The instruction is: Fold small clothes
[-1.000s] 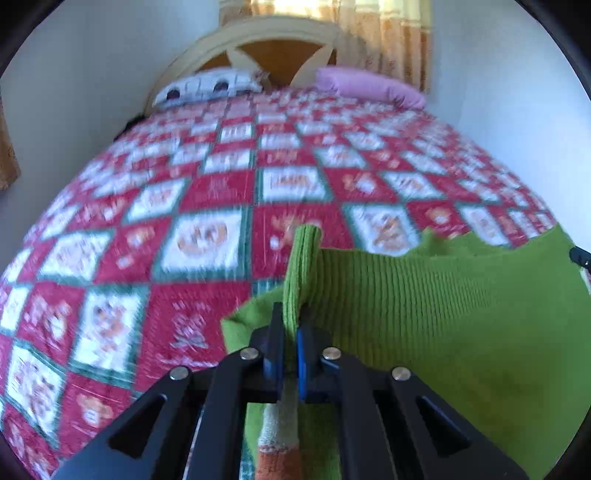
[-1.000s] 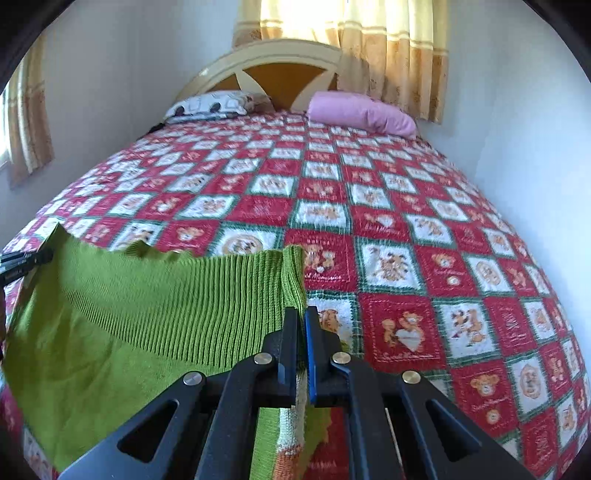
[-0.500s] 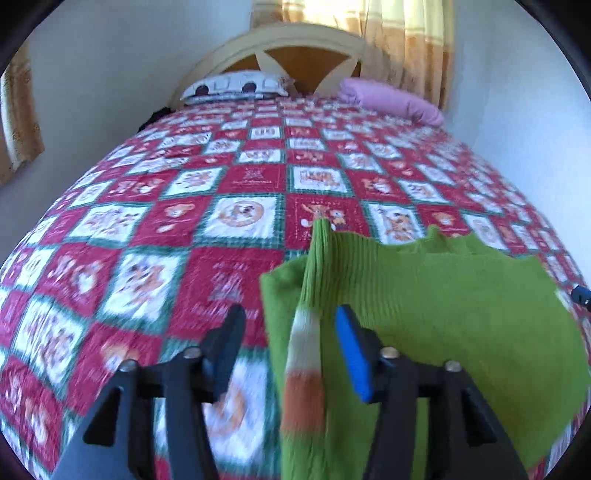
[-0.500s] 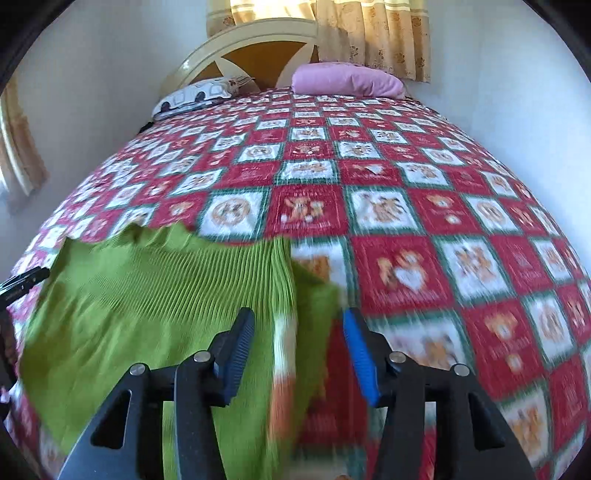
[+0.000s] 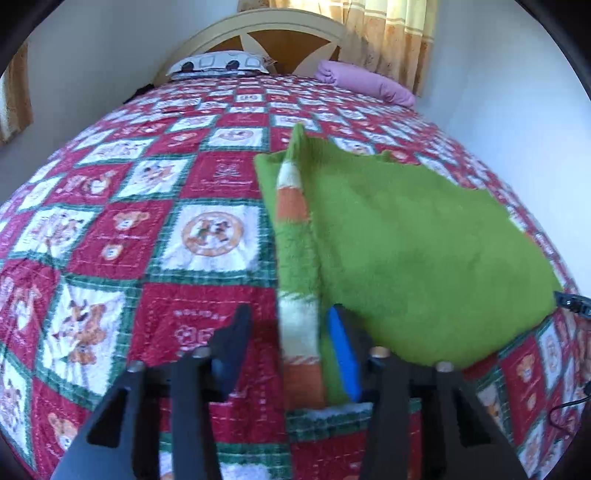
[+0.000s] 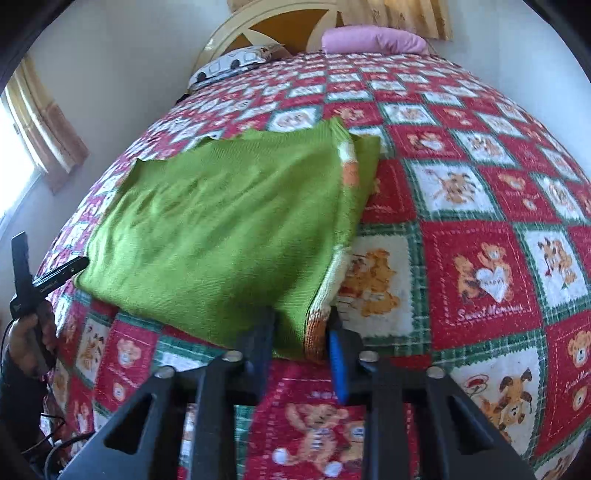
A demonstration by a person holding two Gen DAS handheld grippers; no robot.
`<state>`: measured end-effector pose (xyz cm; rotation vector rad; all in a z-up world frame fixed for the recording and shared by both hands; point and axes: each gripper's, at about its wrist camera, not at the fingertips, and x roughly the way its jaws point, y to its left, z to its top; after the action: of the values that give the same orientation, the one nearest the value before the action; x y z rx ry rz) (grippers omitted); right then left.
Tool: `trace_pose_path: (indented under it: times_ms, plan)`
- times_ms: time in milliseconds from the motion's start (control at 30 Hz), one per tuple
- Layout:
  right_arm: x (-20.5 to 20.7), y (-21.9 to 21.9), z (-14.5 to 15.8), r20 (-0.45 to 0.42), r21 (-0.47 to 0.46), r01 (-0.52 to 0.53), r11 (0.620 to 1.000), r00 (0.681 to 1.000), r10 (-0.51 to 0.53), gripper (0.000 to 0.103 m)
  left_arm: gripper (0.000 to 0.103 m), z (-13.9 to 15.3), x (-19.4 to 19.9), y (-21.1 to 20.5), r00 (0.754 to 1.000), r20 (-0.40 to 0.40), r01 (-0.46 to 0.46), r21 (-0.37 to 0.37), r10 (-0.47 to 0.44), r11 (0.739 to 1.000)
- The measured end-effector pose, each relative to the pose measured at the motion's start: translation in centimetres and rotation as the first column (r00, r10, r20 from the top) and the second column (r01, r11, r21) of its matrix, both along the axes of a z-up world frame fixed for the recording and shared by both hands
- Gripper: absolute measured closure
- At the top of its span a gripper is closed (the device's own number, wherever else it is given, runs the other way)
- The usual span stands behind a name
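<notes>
Both views ride on hand-held grippers and look steeply down and forward along their fingers, from low and close over the near part of the quilted bed (image 5: 207,177) toward the far headboard (image 5: 280,26). The left wrist view sits at the left edge of the green knit garment (image 5: 406,240), the right wrist view at its right edge (image 6: 207,229). They share the garment, the quilt, the pillows and the curtained far wall.

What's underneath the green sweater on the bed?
The green sweater lies on the red patchwork quilt. A striped layer of it peeks out along one edge. Anything else beneath is covered.
</notes>
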<state>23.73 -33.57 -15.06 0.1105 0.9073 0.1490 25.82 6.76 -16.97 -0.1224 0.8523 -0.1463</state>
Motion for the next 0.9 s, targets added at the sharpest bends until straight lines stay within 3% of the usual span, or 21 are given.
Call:
trace_pose_path:
  times_ms: [133, 200, 333, 467, 533, 567, 633, 700, 800, 900]
  plan:
    - [-0.2, 0.1, 0.5, 0.01, -0.041, -0.002, 0.999, 1.0, 0.003, 0.084, 0.077, -0.7, 0.3, -0.5, 0.999, -0.015, 0.027, -0.034, -0.028, 0.999]
    - [-0.4, 0.1, 0.6, 0.011, -0.046, 0.001, 0.999, 1.0, -0.001, 0.087, 0.09, -0.7, 0.0, -0.4, 0.999, -0.009, 0.037, -0.045, -0.038, 0.998]
    - [-1.9, 0.9, 1.2, 0.016, -0.101, -0.013, 0.995, 1.0, 0.014, 0.091, 0.094, -0.4, -1.4, -0.3, 1.0, -0.013, 0.023, -0.013, -0.023, 1.0]
    - [-1.8, 0.6, -0.8, -0.026, -0.142, -0.01, 0.99, 1.0, 0.007, 0.09, 0.094, -0.6, -2.6, -0.2, 0.999, -0.004, 0.042, 0.015, -0.042, 0.999]
    - [-1.8, 0.4, -0.1, -0.007, -0.127, 0.011, 0.992, 1.0, -0.012, 0.085, 0.092, -0.2, -2.6, 0.0, 0.999, -0.005, 0.041, 0.012, -0.041, 0.999]
    - [-1.9, 0.4, 0.5, 0.005, -0.128, 0.023, 0.991, 1.0, -0.023, 0.082, 0.086, 0.0, -2.7, 0.1, 0.999, -0.003, 0.035, 0.019, -0.035, 0.999]
    - [-2.3, 0.6, 2.2, 0.053, -0.17, 0.067, 0.983, 0.997, -0.058, 0.069, 0.082, 0.9, -2.8, 0.6, 1.0, 0.021, -0.002, 0.046, 0.001, 0.999]
    - [-2.5, 1.3, 4.1, 0.122, -0.237, 0.094, 0.967, 0.99, -0.066, 0.061, 0.069, 2.2, -2.8, 1.0, 0.997, 0.069, -0.035, 0.061, 0.031, 0.998]
    - [-1.5, 3.6, 5.8, 0.177, -0.251, 0.056, 0.966, 0.984, -0.011, 0.061, 0.055, 3.8, -2.0, 0.7, 0.989, 0.141, -0.051, 0.082, 0.039, 0.995]
    - [0.7, 6.4, 5.7, 0.171, -0.196, -0.039, 0.98, 0.983, 0.073, 0.061, 0.055, 3.5, -0.5, -1.2, 0.987, 0.159, -0.041, 0.142, 0.018, 0.989]
